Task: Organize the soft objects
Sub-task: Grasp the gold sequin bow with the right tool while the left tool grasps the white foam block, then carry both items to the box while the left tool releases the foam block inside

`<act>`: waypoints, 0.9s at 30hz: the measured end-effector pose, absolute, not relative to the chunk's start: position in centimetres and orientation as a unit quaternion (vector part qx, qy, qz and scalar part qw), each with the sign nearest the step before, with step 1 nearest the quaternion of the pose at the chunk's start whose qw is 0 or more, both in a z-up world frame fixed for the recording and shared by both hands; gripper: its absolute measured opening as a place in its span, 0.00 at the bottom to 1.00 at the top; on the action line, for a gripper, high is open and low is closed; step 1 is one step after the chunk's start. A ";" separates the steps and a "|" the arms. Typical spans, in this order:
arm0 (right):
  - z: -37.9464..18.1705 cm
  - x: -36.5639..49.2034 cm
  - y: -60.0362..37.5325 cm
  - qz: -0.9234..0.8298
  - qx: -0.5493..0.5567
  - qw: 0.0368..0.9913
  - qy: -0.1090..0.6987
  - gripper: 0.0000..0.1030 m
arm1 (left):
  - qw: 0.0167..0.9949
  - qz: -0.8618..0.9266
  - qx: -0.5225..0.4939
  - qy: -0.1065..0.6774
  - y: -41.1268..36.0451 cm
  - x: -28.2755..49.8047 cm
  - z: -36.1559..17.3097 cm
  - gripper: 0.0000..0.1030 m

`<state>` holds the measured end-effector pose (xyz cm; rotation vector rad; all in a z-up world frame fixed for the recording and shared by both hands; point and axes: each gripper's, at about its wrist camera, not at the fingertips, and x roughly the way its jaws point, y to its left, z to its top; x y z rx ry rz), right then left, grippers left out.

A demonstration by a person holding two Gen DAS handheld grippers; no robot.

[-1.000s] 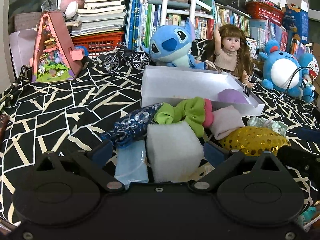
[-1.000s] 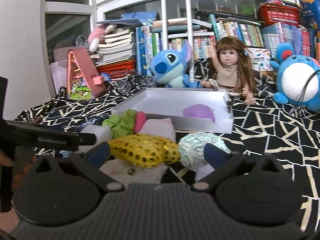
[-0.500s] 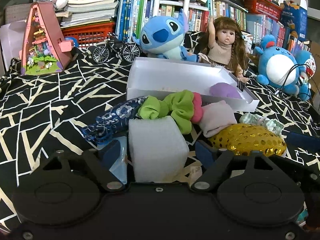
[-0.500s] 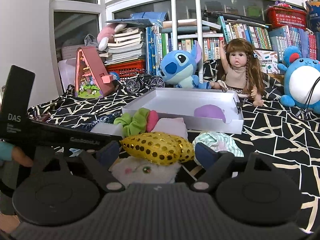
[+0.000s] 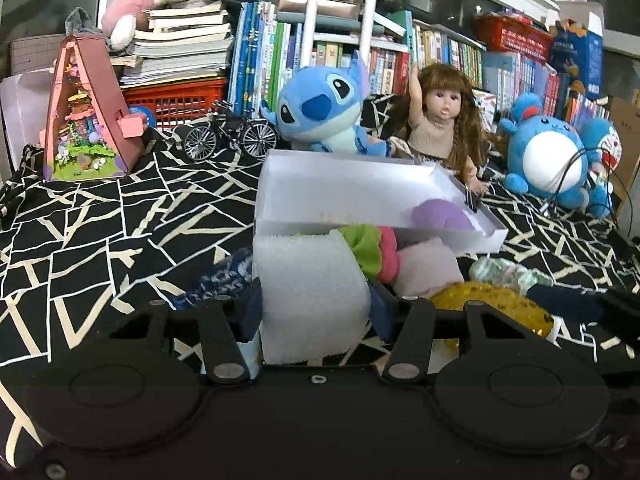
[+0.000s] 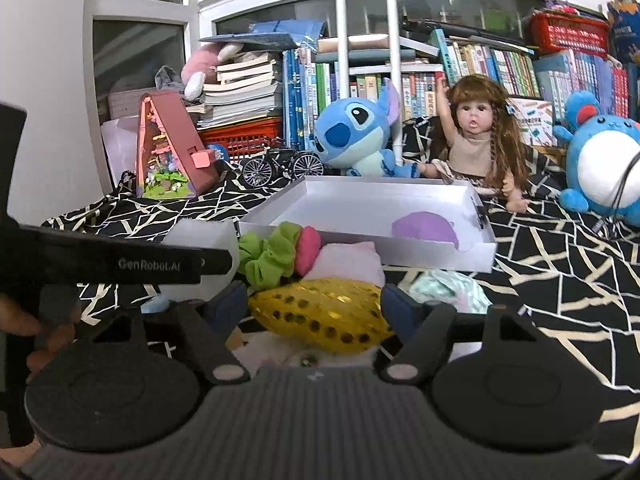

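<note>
"GenRobot.AI" in pale letters on the black left tool (image 6: 156,266) arm.

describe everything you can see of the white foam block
The white foam block is a chunky, roughly cube-shaped piece of fine-pored foam with slightly rounded edges, standing upright on the black-and-white patterned cloth. It sits between the blue pads of the left gripper, whose jaws are closing on its sides. A green scrunchie lies just behind it.
</note>
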<state>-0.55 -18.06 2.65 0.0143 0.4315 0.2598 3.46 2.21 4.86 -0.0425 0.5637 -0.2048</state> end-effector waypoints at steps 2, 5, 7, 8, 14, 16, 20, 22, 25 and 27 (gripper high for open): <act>2.6 -0.2 -17.3 0.121 -0.001 0.970 0.212 0.80 | 0.956 -0.097 -0.026 0.277 2.6 3.7 5.1 0.49; 2.3 0.4 -16.7 0.101 -0.005 0.971 0.215 0.80 | 0.957 -0.092 -0.028 0.275 3.0 3.9 5.5 0.49; 2.1 0.8 -16.6 0.091 0.001 0.970 0.224 0.78 | 0.957 -0.090 -0.027 0.273 3.2 4.0 5.7 0.49; 2.0 0.9 -16.7 0.090 0.003 0.969 0.228 0.68 | 0.958 -0.090 -0.025 0.271 3.3 4.1 5.8 0.49; 2.2 0.6 -16.8 0.084 0.002 0.969 0.232 0.50 | 0.956 -0.092 -0.027 0.279 3.3 4.7 5.9 0.49; 2.5 0.6 -17.0 0.083 0.009 0.969 0.233 0.47 | 0.955 -0.095 -0.024 0.280 3.1 4.8 6.0 0.49; 3.2 0.3 -17.4 0.089 0.016 0.970 0.228 0.42 | 0.957 -0.100 -0.012 0.273 2.5 5.0 6.4 0.49; 3.9 0.2 -17.6 0.094 0.021 0.971 0.220 0.41 | 0.956 -0.106 -0.014 0.274 2.4 5.2 6.7 0.49; 5.1 0.2 -17.9 0.100 0.022 0.974 0.203 0.40 | 0.953 -0.113 -0.029 0.278 2.5 6.0 7.2 0.48; 5.9 0.5 -18.3 0.101 0.024 0.976 0.191 0.40 | 0.952 -0.117 -0.040 0.281 2.5 6.7 7.7 0.48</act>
